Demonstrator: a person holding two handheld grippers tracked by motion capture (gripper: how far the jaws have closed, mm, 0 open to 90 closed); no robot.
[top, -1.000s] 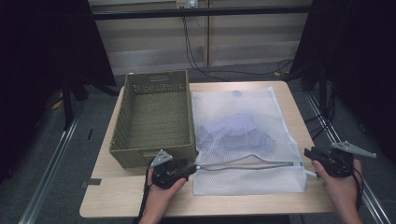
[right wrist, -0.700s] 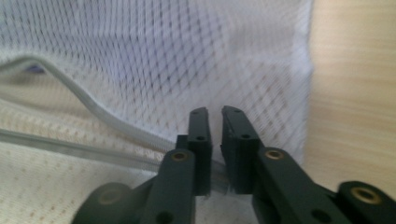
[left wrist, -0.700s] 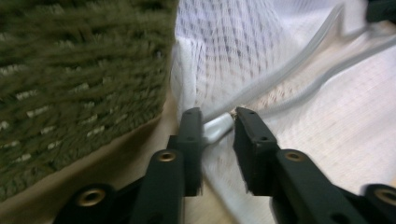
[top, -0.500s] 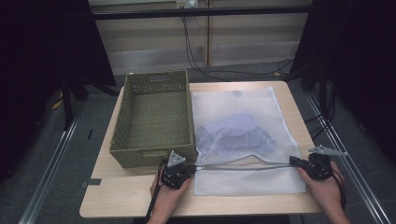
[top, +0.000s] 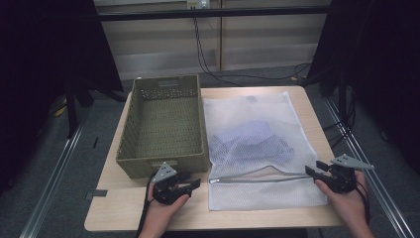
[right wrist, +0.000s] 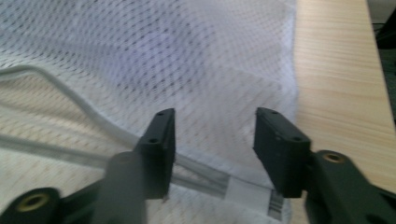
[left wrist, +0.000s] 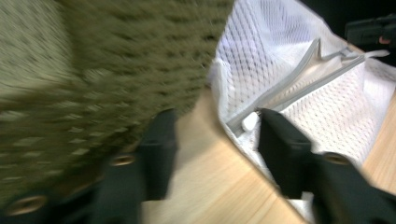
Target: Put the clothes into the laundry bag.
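- Your left gripper view is smeared with blur; the olive basket (left wrist: 93,70) reads as a streaky woven wall, its far side cut off.
- Inside the white mesh bag (top: 257,144), a bluish cloth (top: 250,141) shows only as a soft folded shape through the netting; what it is cannot be made out.
- The bag lies flat on the right half of the pale wood table (top: 114,213), just beside the basket.
- Its grey zipper (top: 262,178) runs along the near end, part gaping in a curve.
- Your left gripper (top: 194,184) sits by the bag's near left corner, jaws wide, holding nothing.
- Your right gripper (top: 313,169) is at the zipper's right end, jaws wide over the mesh, gripping nothing.
- The basket is rectangular with a perforated rim.
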